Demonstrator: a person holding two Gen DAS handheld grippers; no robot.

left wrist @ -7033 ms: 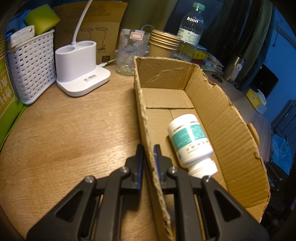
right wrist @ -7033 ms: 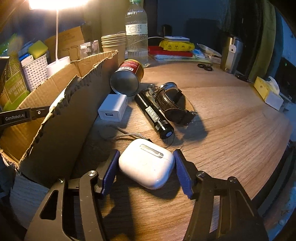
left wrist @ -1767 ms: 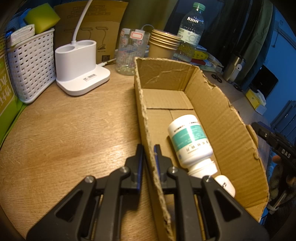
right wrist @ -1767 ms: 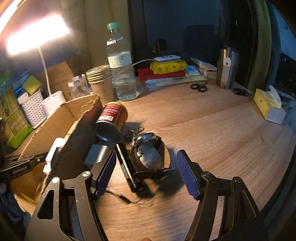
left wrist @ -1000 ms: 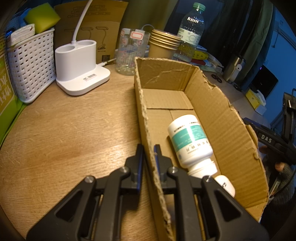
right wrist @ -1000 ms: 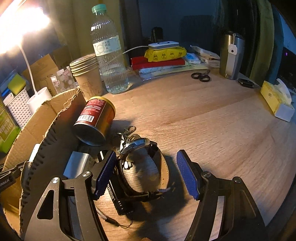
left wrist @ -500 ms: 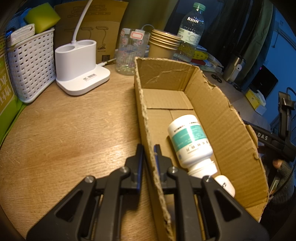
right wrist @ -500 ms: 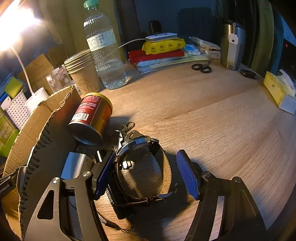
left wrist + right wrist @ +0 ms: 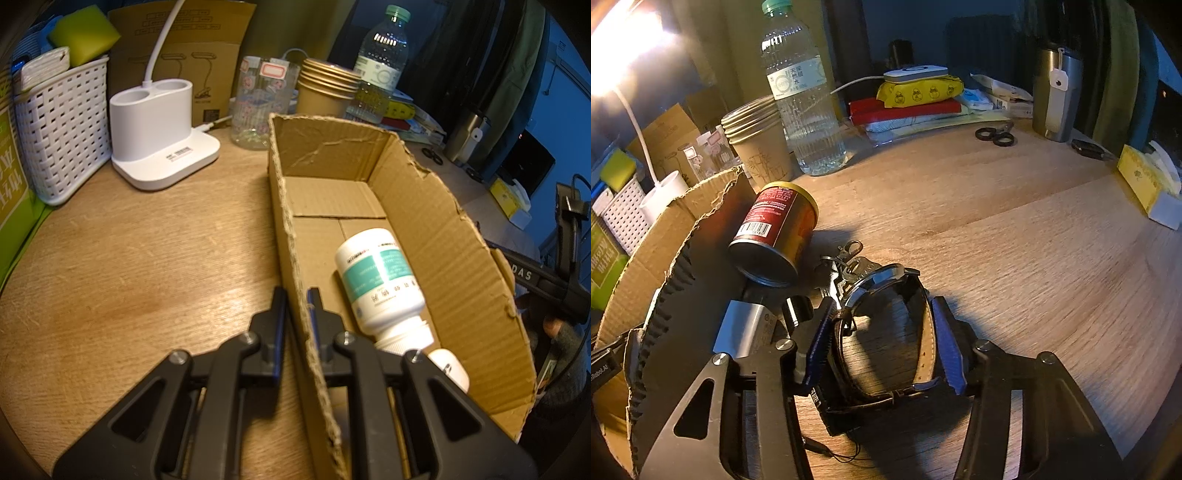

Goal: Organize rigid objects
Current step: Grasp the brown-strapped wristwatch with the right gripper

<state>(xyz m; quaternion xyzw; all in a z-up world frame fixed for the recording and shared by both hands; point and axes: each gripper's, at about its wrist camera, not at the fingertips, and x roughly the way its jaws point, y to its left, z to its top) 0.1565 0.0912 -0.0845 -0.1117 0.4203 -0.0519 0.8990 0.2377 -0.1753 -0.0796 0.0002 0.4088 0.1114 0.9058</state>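
We find the left gripper [image 9: 296, 295] clamped on the near side wall of the cardboard box [image 9: 443, 236], one finger outside and one inside, holding the box steady on the wooden desk [image 9: 129, 258]. Inside the box lie a white pill bottle [image 9: 380, 280] on its side and, just beside its cap, a small white case [image 9: 448, 369] partly hidden by the gripper. The right gripper [image 9: 882, 332] straddles the wristwatch [image 9: 886, 325], which stands on the desk just outside the box wall; its jaws have just been closing on it, and the blue pads [image 9: 945, 343] now sit against the outer faces of the strap loop on both sides. We judge this a grip at the point of being made, though we cannot tell how firmly it presses. The watch touches a black flashlight [image 9: 798, 310] on its left, with a key ring [image 9: 846, 258] just behind and a red can [image 9: 775, 236] beyond. In our judgement the watch is light, with a hard metal case but a pliant leather strap: the loop will likely flatten under pressure and may twist in the pads. Taking it across the strap close to the case looks sounder than at the buckle end. The flashlight's cord [image 9: 831, 450] lies near and could drag along.
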